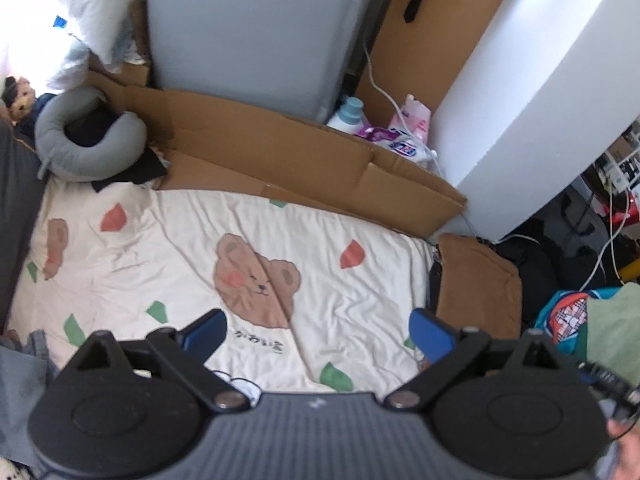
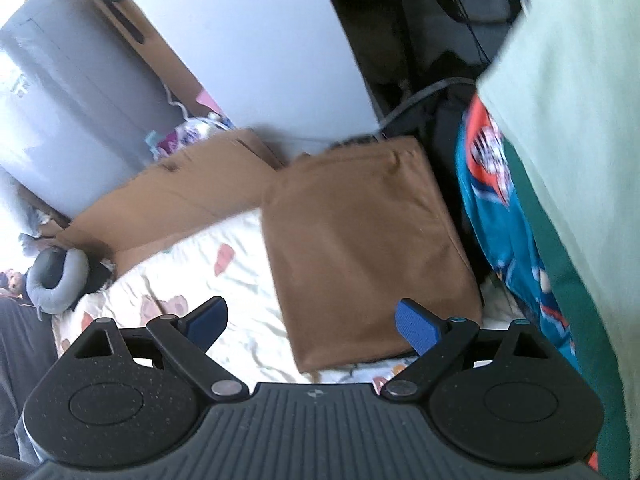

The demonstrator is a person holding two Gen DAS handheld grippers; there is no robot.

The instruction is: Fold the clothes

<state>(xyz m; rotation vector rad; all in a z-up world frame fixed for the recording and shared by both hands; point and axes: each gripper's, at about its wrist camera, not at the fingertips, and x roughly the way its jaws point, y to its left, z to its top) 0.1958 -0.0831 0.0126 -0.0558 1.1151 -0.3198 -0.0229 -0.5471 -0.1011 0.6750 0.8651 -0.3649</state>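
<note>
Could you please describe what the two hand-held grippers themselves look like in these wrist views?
The left hand-held gripper and the right hand-held gripper look alike: two blue textured fingers on black pivoting link arms with silver rivets. The links run back to round black housings on either side of a ribbed dark grey body with a small pale mark at its front edge. No cables or sleeves show on them.

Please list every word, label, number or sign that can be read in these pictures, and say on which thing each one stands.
"かわいい": printed in small dark letters under the bear face on the cream bedsheet; the last characters are unclear.
Blue lettering on the white refill pouch behind the cardboard: too blurred to read.
Print on the pink pouch and the white bottle: too small to read.
Right wrist view: nothing can be read.
</note>
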